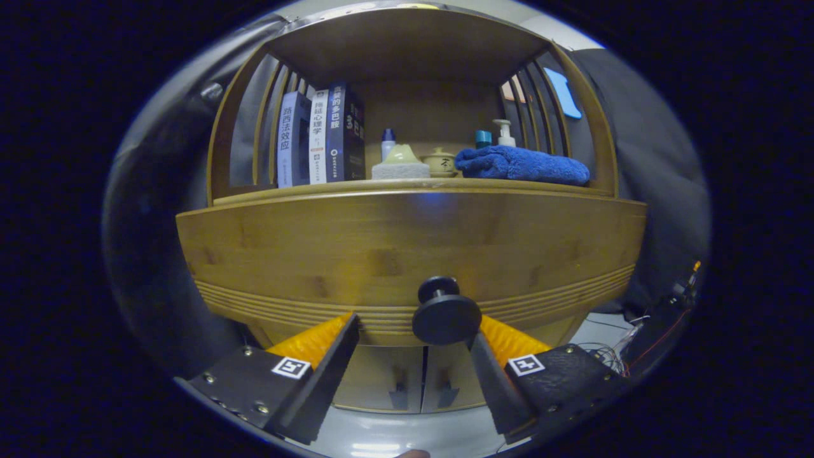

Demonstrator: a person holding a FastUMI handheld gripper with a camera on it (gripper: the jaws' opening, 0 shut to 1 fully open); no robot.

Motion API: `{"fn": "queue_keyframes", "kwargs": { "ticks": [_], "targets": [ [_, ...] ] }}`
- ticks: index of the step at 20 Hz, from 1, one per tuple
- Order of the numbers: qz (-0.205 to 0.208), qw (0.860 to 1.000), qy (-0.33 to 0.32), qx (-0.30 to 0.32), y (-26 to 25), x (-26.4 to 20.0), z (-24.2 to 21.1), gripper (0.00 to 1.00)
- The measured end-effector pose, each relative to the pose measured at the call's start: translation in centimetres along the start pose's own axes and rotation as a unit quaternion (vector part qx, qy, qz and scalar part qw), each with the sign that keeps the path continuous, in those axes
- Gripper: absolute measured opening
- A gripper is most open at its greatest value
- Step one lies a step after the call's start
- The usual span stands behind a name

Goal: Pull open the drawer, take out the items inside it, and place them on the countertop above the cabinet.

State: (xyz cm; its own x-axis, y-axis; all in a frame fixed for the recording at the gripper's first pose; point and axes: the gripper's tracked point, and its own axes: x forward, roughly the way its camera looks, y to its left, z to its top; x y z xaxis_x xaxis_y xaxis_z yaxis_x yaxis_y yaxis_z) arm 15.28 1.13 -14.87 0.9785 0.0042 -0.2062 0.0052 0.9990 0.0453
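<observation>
drawer [407,248] front shut flush, under shelf w/ books | knob [445,315] between 2 spread fingers of gripper [413,343], nearer right 1 | prob stiff wood, smooth knob (may slip); grip its stem

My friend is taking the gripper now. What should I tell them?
Gripper: open, fingers either side of the drawer's round knob, which sits nearer the right finger; neither presses it.
Drawer: its front faces the gripper; its inside is hidden.
Countertop above: books, blue towel, small bottles and a little pot.
Done or left: can't tell; this fits a drawer before opening or closed again.
</observation>
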Motion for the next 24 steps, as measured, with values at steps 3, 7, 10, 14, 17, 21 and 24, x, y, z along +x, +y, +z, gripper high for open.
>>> {"fn": "queue_keyframes", "kwargs": {
  "ticks": [3, 7, 10, 14, 17, 21, 24],
  "targets": [
    [-0.001, 1.000, 0.000, -0.002, 0.2, 1.2, 0.2, 0.97],
    [-0.002, 1.000, -0.006, 0.000, 0.2, 2.1, 0.3, 0.97],
    [-0.002, 1.000, -0.005, -0.001, 0.1, 2.7, 0.5, 0.97],
    [-0.004, 1.000, -0.006, -0.003, 0.3, 3.6, 0.6, 0.98],
    [-0.003, 1.000, -0.012, 0.003, 0.4, 3.7, 0.5, 0.98],
    [-0.004, 1.000, -0.005, 0.000, 0.7, 4.1, -0.8, 0.98],
    [0.009, 1.000, 0.019, -0.002, 1.1, 3.0, -1.9, 0.98]
  ]
}}
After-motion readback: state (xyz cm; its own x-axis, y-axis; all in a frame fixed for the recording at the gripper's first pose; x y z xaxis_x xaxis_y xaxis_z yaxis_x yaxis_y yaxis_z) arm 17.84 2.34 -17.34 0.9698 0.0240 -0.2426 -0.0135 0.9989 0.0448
